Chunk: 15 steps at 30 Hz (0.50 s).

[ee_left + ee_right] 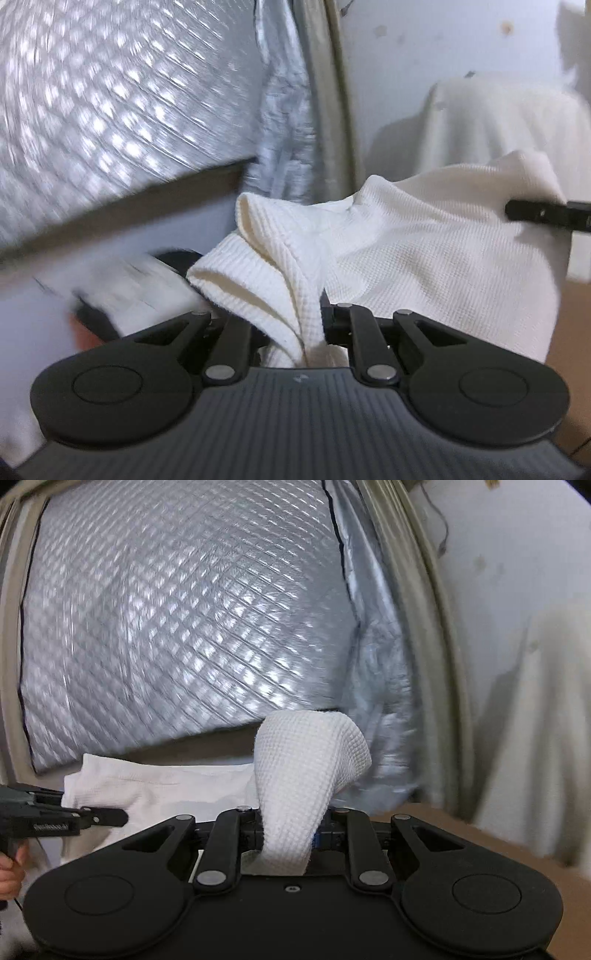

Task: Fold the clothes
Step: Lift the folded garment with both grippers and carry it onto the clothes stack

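Two tools (291, 321) (288, 830), one white garment (424, 243)

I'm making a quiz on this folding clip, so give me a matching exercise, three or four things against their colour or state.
Things:
1. left tongs
2. right tongs
3. padded sheet
4. floor

Descriptions:
A. silver, quilted in diamonds
B. brown and bare
C. shut on a bunched, ribbed part of the white garment
D. shut on a waffle-knit corner that stands up in a loop

Pairs: 1-C, 2-D, 3-A, 4-B
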Each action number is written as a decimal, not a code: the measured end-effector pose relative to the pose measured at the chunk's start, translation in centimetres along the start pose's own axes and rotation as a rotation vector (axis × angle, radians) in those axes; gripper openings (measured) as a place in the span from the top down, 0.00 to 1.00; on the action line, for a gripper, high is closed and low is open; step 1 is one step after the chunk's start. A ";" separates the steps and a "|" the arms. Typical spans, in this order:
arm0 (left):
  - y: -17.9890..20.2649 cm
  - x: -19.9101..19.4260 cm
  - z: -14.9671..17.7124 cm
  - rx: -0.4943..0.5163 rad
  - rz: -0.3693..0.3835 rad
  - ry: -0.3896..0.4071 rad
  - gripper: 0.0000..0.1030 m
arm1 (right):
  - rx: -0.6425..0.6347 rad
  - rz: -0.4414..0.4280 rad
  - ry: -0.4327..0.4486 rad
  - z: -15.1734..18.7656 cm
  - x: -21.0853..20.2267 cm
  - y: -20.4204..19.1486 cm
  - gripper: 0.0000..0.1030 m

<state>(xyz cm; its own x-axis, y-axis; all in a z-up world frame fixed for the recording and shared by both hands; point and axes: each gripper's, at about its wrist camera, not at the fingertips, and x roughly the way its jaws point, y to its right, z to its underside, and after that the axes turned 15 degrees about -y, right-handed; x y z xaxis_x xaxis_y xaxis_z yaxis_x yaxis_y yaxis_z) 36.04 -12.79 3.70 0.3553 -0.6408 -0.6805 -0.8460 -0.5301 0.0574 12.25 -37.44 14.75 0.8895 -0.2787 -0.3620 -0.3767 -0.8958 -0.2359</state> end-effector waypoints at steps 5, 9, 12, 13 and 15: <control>-6.1 7.9 -6.6 -0.088 -0.008 -0.140 0.86 | 0.155 -0.039 0.015 -0.8 10.8 4.9 0.79; -10.0 14.1 -10.8 -0.129 -0.034 -0.238 0.85 | 0.277 0.075 -0.230 2.4 19.5 10.2 0.78; -8.3 18.5 -9.4 -0.028 -0.135 -0.243 0.84 | 0.363 0.105 -0.263 5.7 21.4 12.8 0.73; -7.7 20.0 -8.9 0.006 -0.169 -0.245 0.84 | 0.404 0.081 -0.247 6.3 21.4 13.5 0.70; -6.6 23.0 -7.9 0.074 -0.237 -0.248 0.84 | 0.517 0.031 -0.224 6.8 21.2 14.9 0.55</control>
<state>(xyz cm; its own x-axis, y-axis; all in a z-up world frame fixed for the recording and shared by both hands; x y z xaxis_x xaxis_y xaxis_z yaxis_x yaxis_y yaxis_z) 52.92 -28.41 -6.54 0.4454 -0.3457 -0.8259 -0.7814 -0.6004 -0.1701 23.73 -54.36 -2.56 0.8206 -0.1711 -0.5453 -0.5295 -0.5867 -0.6128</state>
